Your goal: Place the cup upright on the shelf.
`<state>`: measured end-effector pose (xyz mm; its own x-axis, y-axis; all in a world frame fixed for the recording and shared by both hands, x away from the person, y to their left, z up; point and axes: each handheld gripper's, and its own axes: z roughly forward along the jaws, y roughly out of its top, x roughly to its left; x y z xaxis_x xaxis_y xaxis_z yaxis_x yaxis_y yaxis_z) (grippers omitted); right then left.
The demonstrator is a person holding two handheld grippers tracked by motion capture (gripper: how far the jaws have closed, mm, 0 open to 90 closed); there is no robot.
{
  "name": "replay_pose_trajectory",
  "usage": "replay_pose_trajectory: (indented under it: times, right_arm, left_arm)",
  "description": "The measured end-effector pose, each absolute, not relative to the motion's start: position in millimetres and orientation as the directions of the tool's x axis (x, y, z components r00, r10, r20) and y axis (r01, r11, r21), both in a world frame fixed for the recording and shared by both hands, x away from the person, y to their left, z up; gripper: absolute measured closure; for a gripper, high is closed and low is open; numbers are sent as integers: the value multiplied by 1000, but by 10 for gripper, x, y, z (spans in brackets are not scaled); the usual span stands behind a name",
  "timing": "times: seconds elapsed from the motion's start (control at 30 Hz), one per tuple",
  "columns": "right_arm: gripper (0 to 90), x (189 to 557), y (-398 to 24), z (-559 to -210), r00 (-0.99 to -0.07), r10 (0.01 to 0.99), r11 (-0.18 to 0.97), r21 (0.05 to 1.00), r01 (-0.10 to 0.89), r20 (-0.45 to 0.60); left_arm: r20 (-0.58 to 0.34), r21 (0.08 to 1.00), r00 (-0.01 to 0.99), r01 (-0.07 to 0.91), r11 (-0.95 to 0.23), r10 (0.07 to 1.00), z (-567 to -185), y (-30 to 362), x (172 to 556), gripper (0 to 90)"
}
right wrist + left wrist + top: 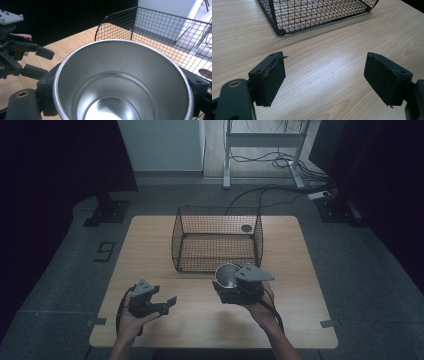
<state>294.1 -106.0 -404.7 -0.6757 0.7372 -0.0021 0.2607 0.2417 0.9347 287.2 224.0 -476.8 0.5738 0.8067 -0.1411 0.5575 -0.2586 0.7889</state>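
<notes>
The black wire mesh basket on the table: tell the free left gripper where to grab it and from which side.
Grip the top rim wire of the black wire mesh basket at its near-left corner, coming down from above. The walls are open mesh with a thin rim that open jaws could straddle. The left gripper is open and empty on that side; the right gripper is shut on a shiny steel cup.

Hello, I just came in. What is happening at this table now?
A person holds a gripper in each hand at a wooden table. The right gripper is shut on a steel cup, just in front of a wire basket. The left gripper is open over bare wood, holding nothing.
</notes>
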Motion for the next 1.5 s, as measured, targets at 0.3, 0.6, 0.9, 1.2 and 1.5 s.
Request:
replay_pose_trajectory:
  times: [0.3, 0.6, 0.9, 1.2, 1.5]
  right_arm:
    - [141, 3050, -1051, -3878, -675, 738, 224, 942, 250, 4]
    - [141, 3185, -1025, -3793, -669, 744, 213, 943, 257, 14]
    - [141, 3315, -988, -3720, -664, 748, 205, 943, 263, 22]
    - [141, 3486, -931, -3639, -653, 757, 201, 940, 275, 29]
    - [141, 3635, -910, -3622, -636, 771, 205, 934, 293, 30]
  left_arm:
    - [-141, 790, 574, 556, -258, 807, -4764, 2241, 2869, 175]
    - [-142, 792, 575, 555, -256, 806, -4751, 2259, 2865, 175]
    - [-145, 793, 573, 555, -252, 806, -4752, 2268, 2867, 176]
    - [-148, 791, 574, 557, -252, 805, -4757, 2274, 2871, 176]
    - [-151, 794, 576, 554, -248, 804, -4742, 2292, 2866, 175]
